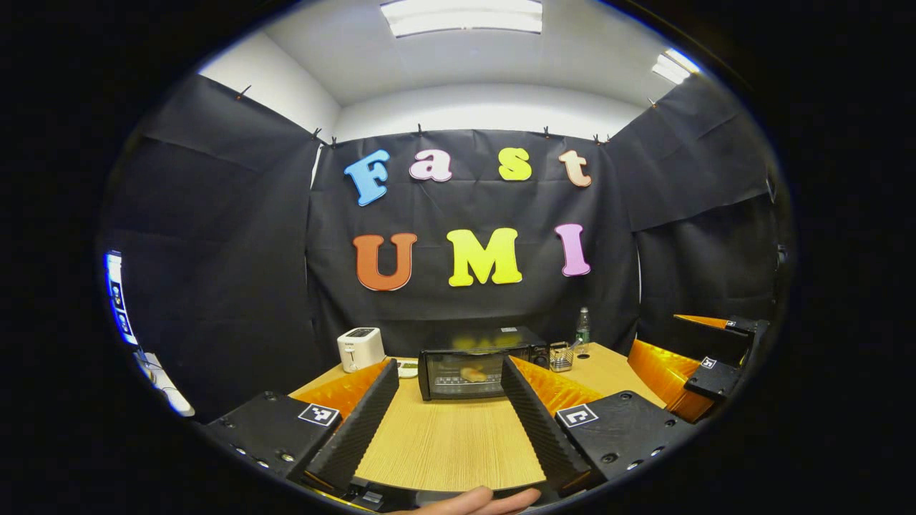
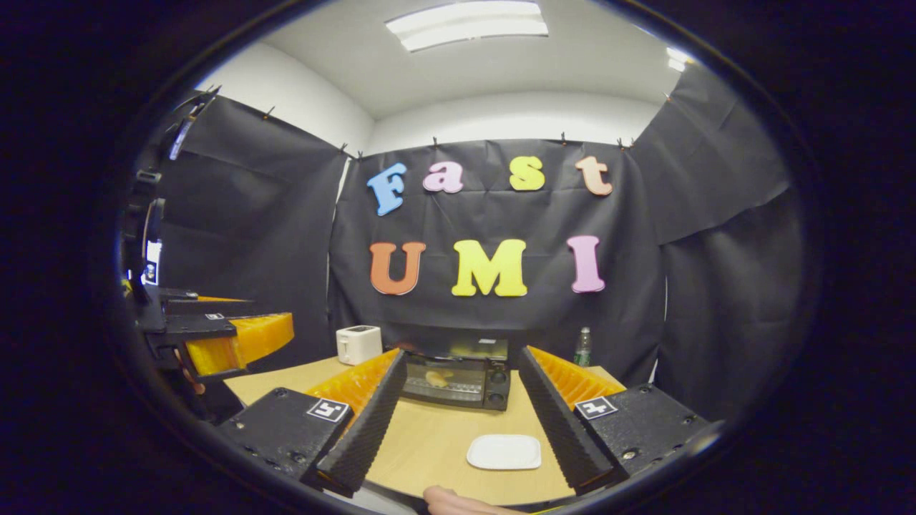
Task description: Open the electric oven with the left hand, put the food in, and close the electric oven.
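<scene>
The black electric oven (image 1: 481, 370) stands at the far middle of the wooden table, door closed, with a piece of food (image 1: 473, 374) visible behind its glass. In the right gripper view the oven (image 2: 458, 380) and the food (image 2: 434, 378) inside it appear again. My left gripper (image 1: 449, 372) is open, held well back from the oven with nothing between its fingers. My right gripper (image 2: 461, 361) is open too, above the near table. An empty white plate (image 2: 504, 452) lies on the table in front of it.
A white toaster (image 1: 360, 348) stands left of the oven, a small wire basket (image 1: 560, 356) and a bottle (image 1: 583, 331) to its right. The other gripper shows at the right edge (image 1: 705, 368) and at the left (image 2: 229, 336). A fingertip (image 1: 479, 503) shows at the bottom.
</scene>
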Demonstrator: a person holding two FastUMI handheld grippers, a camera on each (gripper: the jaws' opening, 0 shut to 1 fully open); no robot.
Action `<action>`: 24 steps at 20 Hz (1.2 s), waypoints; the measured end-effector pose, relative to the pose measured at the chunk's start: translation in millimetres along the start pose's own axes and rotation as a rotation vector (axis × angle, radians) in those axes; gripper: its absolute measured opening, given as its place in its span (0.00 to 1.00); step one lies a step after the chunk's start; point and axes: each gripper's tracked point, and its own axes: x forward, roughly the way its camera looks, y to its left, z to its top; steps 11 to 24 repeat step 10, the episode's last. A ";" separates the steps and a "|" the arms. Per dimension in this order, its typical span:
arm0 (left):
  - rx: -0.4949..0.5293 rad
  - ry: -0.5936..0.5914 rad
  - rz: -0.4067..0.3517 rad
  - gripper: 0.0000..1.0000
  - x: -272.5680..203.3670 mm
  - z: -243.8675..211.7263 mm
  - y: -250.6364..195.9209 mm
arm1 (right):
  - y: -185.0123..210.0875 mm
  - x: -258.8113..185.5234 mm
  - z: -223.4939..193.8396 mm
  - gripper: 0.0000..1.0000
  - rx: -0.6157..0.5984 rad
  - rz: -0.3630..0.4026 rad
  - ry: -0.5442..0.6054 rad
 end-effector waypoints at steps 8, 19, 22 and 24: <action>0.000 -0.021 -0.010 0.94 -1.4 5.6 -2.4 | -19.0 0.8 11.4 0.96 0.015 -0.040 -0.019; 0.000 -0.021 -0.006 0.94 -1.1 6.3 0.4 | -21.3 1.6 12.4 0.96 0.015 -0.042 -0.018; 0.000 -0.021 -0.006 0.94 -1.1 6.3 0.4 | -21.3 1.6 12.4 0.96 0.015 -0.042 -0.018; 0.000 -0.021 -0.006 0.94 -1.1 6.3 0.4 | -21.3 1.6 12.4 0.96 0.015 -0.042 -0.018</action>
